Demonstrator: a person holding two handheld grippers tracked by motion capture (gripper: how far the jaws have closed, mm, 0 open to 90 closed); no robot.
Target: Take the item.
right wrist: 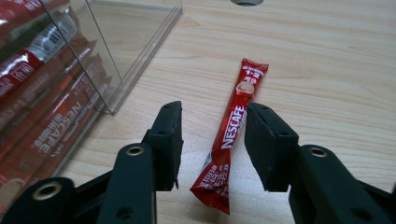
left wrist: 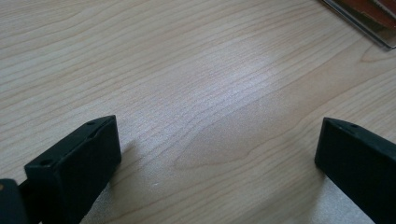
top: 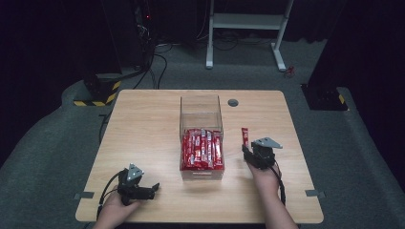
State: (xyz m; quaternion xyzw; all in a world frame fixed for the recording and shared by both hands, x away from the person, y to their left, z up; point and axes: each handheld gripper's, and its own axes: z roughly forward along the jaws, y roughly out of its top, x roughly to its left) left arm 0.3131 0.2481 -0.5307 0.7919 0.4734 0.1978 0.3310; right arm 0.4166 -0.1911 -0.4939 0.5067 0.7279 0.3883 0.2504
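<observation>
Here the red coffee stick (right wrist: 232,134) is lying flat on the worktop (top: 143,138) between the jaws of the right tongs (right wrist: 212,144), and neither pad is pressing on it; the jaws are standing partly spread with a gap on both sides of the sachet. In the high view the stick (top: 245,136) is sitting right of centre, just beside the clear plastic box (top: 201,114), pointing toward the top of the frame.

The main risk, as I judge it, is that the right tongs are hanging so close over the stick that a lift or a sideways drift is likely to catch the crimped lower end and drag or flick it across the wood. If they are closing again, the slim, slippery foil is likely to roll or squirt out from between the pads, since it is lying nearer one jaw than the other. A push toward the left of the frame is also risking a knock against the box wall, which is holding a packed layer of red sachets (top: 202,149).

The left tongs (left wrist: 215,154) are resting spread wide over bare wood at the lower left of the high view (top: 152,188), holding nothing.

The stick itself is looking long, narrow and glossy red, with white lettering running along it, a small pale cup picture near its far end, and flat crimped seals at both ends.
</observation>
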